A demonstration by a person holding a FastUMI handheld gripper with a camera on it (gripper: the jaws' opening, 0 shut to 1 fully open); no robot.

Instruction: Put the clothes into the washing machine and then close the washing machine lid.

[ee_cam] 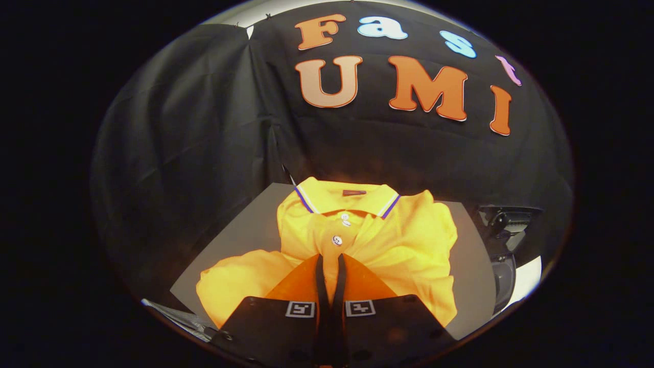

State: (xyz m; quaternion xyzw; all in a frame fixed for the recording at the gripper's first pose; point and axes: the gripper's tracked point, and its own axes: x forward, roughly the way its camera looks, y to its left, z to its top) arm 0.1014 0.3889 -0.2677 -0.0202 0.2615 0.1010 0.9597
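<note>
Count of items, gripper view:

Garments: one yellow polo shirt (pixel 388 245) is counted, lying crumpled on the surface. One collar (pixel 347 200) is seen on it, with striped trim at each of its two ends. Two white buttons (pixel 341 229) are counted on the placket.

Surfaces: one grey board (pixel 472 266) is counted under the shirt.

Grippers: one gripper (pixel 331 263) is counted, with two fingers (pixel 357 281) brought close together over the shirt's front; a thin strip of the yellow cloth is seen between them, and whether it is pinched cannot be determined. Two square printed markers (pixel 329 308) are counted, one on each finger base.

Other objects: one dark appliance part (pixel 503 225) is counted beside the board, identity not determined
</note>
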